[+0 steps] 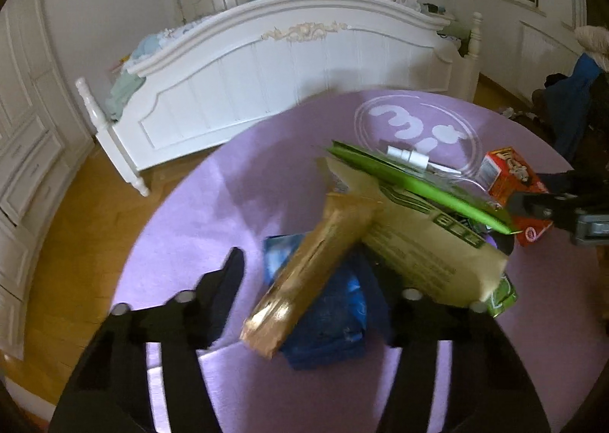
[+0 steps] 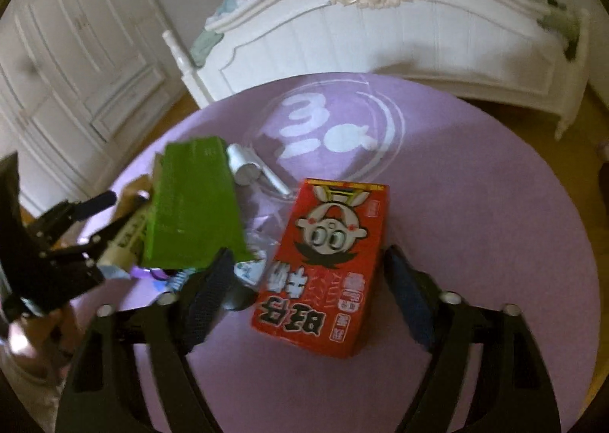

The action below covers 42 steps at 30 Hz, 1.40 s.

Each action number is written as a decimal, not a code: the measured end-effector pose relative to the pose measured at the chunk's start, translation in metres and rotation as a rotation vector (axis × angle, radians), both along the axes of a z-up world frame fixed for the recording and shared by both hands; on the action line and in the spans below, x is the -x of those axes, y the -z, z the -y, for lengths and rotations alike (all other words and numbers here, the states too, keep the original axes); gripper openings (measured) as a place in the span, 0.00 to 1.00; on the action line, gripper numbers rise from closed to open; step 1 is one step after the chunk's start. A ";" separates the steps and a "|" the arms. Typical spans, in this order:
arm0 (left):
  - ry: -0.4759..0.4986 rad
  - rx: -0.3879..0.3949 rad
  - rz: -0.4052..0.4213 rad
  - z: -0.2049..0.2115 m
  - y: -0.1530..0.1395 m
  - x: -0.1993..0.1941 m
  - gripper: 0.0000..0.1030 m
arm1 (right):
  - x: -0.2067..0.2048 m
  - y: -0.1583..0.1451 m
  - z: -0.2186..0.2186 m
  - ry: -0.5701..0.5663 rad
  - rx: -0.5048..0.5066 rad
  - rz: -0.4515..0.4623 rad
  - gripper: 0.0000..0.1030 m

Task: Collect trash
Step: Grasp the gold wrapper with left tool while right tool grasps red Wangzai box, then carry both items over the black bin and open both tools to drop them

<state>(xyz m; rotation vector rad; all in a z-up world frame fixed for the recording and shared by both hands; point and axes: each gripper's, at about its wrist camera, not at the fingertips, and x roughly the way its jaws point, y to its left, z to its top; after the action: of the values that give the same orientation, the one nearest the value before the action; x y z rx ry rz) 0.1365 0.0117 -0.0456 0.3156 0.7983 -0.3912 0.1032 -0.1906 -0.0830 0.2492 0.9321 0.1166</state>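
Observation:
A pile of trash lies on a round purple rug (image 1: 198,212). In the left wrist view my left gripper (image 1: 304,273) is open around a gold wrapper (image 1: 312,273) that lies on a blue packet (image 1: 331,319), beside a beige bag (image 1: 426,250) and a green box (image 1: 415,182). In the right wrist view my right gripper (image 2: 308,280) is open around a red cartoon carton (image 2: 327,261) on the rug (image 2: 475,174). The green box (image 2: 194,204) and a white tube (image 2: 247,166) lie to its left. The left gripper (image 2: 99,220) shows at far left.
A white bed footboard (image 1: 285,64) stands just behind the rug, also seen in the right wrist view (image 2: 380,33). White wardrobe doors (image 2: 76,52) line the left wall. Wooden floor (image 1: 80,227) surrounds the rug. Dark clothes (image 1: 571,105) lie at right.

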 end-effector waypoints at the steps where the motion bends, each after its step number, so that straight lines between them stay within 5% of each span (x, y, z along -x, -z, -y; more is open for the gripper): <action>1: 0.001 0.007 -0.003 0.001 0.000 0.000 0.45 | 0.000 0.001 0.004 0.003 -0.015 0.006 0.58; 6: -0.029 0.076 0.004 -0.001 -0.006 0.000 0.23 | 0.006 0.004 0.014 0.007 -0.043 0.031 0.57; 9: -0.053 0.149 -0.010 -0.010 -0.011 0.001 0.22 | 0.013 0.004 0.022 0.014 -0.090 0.047 0.56; 27: -0.144 0.262 0.043 -0.063 -0.035 0.047 0.20 | 0.053 -0.028 0.036 0.011 -0.236 0.141 0.56; 42: -0.344 0.339 0.118 -0.144 -0.058 0.114 0.20 | 0.060 -0.089 -0.059 -0.278 -0.274 0.203 0.56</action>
<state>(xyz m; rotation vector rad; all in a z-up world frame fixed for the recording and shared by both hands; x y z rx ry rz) 0.0229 0.1555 0.0126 -0.1154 0.6423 -0.1766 0.0435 -0.1313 0.0062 0.3525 0.7435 0.5194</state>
